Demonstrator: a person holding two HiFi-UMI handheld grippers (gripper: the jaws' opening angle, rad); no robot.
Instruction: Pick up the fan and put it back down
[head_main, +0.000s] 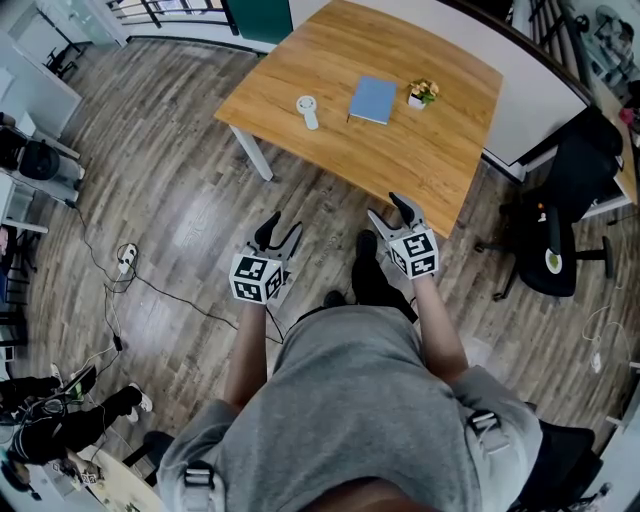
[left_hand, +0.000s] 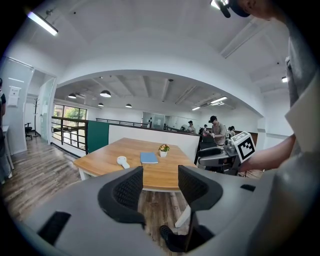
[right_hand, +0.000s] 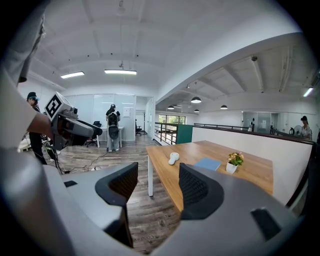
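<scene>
A small white hand-held fan lies flat on the wooden table, near its left corner; it also shows as the fan and the fan in the two gripper views. Both grippers hang in the air in front of the person, short of the table's near edge and well apart from the fan. My left gripper is open with nothing between its jaws. My right gripper is open wider, also empty.
A blue notebook and a small potted plant sit on the table to the right of the fan. A black office chair stands at the right. Cables and a power strip lie on the wood floor at the left.
</scene>
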